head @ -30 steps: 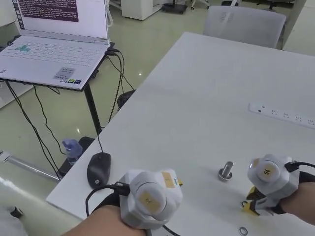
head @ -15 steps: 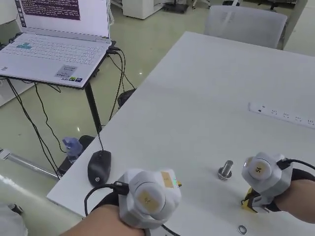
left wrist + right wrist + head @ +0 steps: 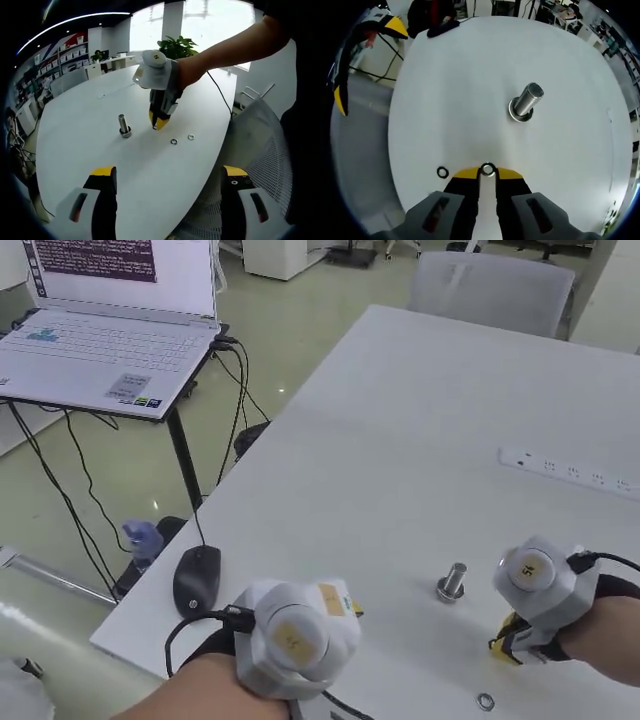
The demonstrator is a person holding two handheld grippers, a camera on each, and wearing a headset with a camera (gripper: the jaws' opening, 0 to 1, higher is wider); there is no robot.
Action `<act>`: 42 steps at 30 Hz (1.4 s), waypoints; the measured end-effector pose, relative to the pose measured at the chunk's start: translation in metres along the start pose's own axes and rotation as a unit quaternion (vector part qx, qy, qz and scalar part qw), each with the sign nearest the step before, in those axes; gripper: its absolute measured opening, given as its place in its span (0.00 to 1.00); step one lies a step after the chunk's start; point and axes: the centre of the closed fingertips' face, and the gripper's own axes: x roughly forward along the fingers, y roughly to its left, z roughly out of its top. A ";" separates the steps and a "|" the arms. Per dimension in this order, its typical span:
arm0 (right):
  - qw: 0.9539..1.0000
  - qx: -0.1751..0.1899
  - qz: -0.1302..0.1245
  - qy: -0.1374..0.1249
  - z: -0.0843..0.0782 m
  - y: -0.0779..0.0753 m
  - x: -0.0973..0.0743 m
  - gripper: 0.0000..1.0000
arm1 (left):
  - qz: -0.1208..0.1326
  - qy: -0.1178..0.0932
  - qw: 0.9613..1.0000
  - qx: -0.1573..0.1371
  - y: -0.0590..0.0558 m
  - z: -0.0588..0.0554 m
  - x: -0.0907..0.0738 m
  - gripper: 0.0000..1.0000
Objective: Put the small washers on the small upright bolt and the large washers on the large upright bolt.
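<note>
An upright steel bolt (image 3: 452,582) stands on the white table (image 3: 420,440); it also appears in the right gripper view as the bolt (image 3: 525,102). My right gripper (image 3: 488,176) is shut on a small washer (image 3: 488,169), pinched at its yellow tips. It hangs just right of the bolt, low over the table, as the right gripper (image 3: 505,648) in the head view. Another loose washer (image 3: 442,172) lies beside it. Two loose washers (image 3: 173,141) lie near the right gripper (image 3: 159,122). My left gripper (image 3: 169,172) is open and holds nothing, nearer the table's front edge.
A white power strip (image 3: 570,472) lies at the far right of the table. A black mouse (image 3: 198,580) sits at the table's left corner, with a cable running off it. A laptop (image 3: 100,350) on a stand and a grey chair (image 3: 490,285) stand beyond the table.
The right gripper has only wavered slightly beside the bolt, still shut on the washer. The left gripper has stayed where it was, open.
</note>
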 end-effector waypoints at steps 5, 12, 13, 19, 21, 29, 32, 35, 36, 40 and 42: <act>1.000 0.009 0.000 -0.004 -0.006 -0.001 -0.014 0.12 | 0.000 0.000 1.000 0.000 0.000 0.000 0.002 0.86; 1.000 0.022 -0.006 -0.012 -0.017 -0.001 -0.033 0.12 | -0.001 -0.002 1.000 -0.001 0.002 0.003 0.004 0.88; 1.000 0.024 -0.005 -0.013 -0.019 0.000 -0.035 0.12 | 0.000 -0.002 1.000 -0.002 0.002 0.003 0.005 0.88; 0.999 0.032 -0.006 -0.014 -0.030 -0.001 -0.044 0.12 | 0.005 -0.006 1.000 -0.004 0.005 0.003 0.005 0.90; 0.999 0.035 -0.007 -0.012 -0.035 -0.002 -0.046 0.12 | 0.006 -0.005 1.000 -0.005 0.005 0.003 0.006 0.91; 0.999 0.048 -0.013 -0.018 -0.054 -0.005 -0.059 0.12 | 0.011 -0.011 1.000 -0.009 0.008 0.005 0.008 0.92; 0.999 0.045 -0.015 -0.021 -0.061 -0.004 -0.063 0.12 | 0.011 -0.016 1.000 -0.013 0.008 0.006 0.009 0.92; 0.998 0.052 -0.014 -0.026 -0.064 -0.004 -0.067 0.12 | 0.011 -0.019 1.000 -0.015 0.008 0.006 0.010 0.93; 0.998 0.054 -0.013 -0.028 -0.065 -0.003 -0.068 0.12 | 0.011 -0.019 1.000 -0.014 0.008 0.007 0.009 0.93; 0.998 0.058 -0.017 -0.026 -0.073 -0.004 -0.070 0.12 | 0.009 -0.022 1.000 -0.013 0.006 0.007 0.009 0.94; 0.997 0.064 -0.018 -0.026 -0.079 -0.005 -0.071 0.12 | 0.007 -0.016 1.000 -0.010 0.006 0.005 0.009 0.94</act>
